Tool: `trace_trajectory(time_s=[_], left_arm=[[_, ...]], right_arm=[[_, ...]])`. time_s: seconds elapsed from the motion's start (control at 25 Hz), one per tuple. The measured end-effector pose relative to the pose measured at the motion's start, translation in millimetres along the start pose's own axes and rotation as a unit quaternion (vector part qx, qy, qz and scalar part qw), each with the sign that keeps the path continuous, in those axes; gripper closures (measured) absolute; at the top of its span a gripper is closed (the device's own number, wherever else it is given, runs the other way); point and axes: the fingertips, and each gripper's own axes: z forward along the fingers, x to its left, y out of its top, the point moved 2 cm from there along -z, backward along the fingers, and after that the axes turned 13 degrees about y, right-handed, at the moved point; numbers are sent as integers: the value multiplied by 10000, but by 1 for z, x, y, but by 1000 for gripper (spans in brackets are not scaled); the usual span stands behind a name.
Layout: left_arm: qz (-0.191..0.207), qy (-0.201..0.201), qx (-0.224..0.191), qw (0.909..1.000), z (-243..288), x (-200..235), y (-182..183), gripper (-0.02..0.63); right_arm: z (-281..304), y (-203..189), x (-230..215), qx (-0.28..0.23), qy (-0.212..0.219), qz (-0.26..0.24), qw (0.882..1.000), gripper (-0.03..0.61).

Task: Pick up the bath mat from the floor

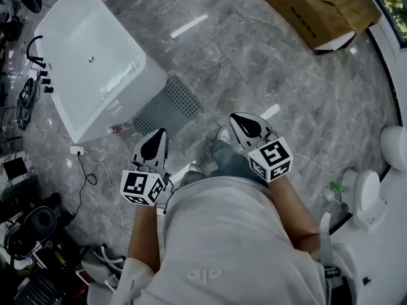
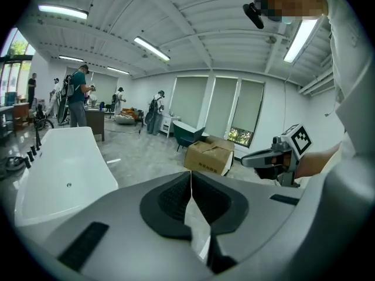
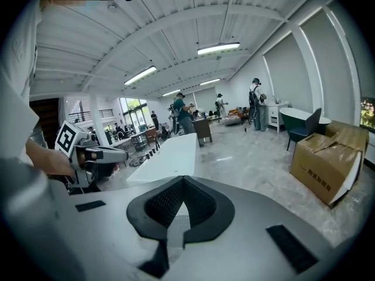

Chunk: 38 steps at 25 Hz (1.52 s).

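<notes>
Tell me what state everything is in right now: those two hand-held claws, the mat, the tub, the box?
left gripper: shut, empty, held in the air.
right gripper: shut, empty, held in the air.
bath mat: flat on the floor beside the bathtub, untouched.
bathtub: empty, no water visible.
cardboard box: on the floor, top looks closed.

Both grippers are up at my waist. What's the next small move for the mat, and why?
Probably lower the left gripper toward the near edge of the bath mat, opening its jaws. It and the right gripper are shut, empty and held high; the mat lies flat beside the bathtub, untouched.
</notes>
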Motion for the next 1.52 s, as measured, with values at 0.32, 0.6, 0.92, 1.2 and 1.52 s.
trace_trajectory(time_s=[0.32,0.6,0.92,1.2,1.52], left_arm=[[256,110,564,9980,64,-27,-12,595],[369,-167,1026,9939,107,-46,-31,594],[581,-362,1659,9838,160,-34,-79,495],[680,-561,2223,9710,214,-13,-135,446],[797,-763,2887,9510,281,21,-222,353]], right_arm=[[-11,-22,-64,132,90,407,9990,554],[-21,-40,-96,108,-122,793,9967,554],[-16,-76,-120,262,-528,1159,9915,554],[2,-104,-139,412,-942,1484,9836,554],[54,-157,-171,582,-1318,2014,9689,554]])
